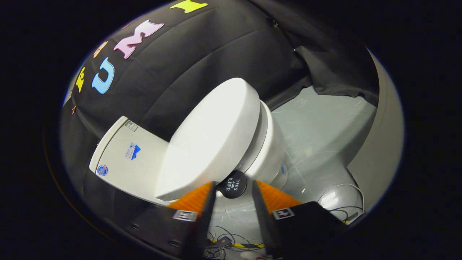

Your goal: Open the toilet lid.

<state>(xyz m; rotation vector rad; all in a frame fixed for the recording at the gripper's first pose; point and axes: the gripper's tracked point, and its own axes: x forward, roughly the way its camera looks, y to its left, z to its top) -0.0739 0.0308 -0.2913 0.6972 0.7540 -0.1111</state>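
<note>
The lid [213, 139] was partly raised, tilted up off the bowl [269, 151], with a gap visible between its far edge and the seat rim beneath. Its near edge lay just ahead of the jaws, close to one finger. A round black knob [232, 185] sat at the lid's lower edge, directly ahead of the gap between the two fingers; whether it was fixed to the lid or to the seat could not be told.

The gripper [234, 193] had its jaws spread, with nothing held between them. The knob lay at their tips, and contact with either finger could not be confirmed.

Behind the lid stood the tank [126, 155], against the black cloth wall [202, 54]. The toilet rested on a pale grey floor [325, 122]. Loose cables [343, 209] lay on the floor beside the bowl and beneath the fingers.

Judgement: the task appeared to be in mid-lift, the lid being up but well short of leaning back against the tank. The next move would call for the fingers to bear under or against the lid's near edge, or to close on the knob, and to carry it in an arc up and back toward the tank. Care would be needed not to let the lid slip off the fingers and drop.
</note>
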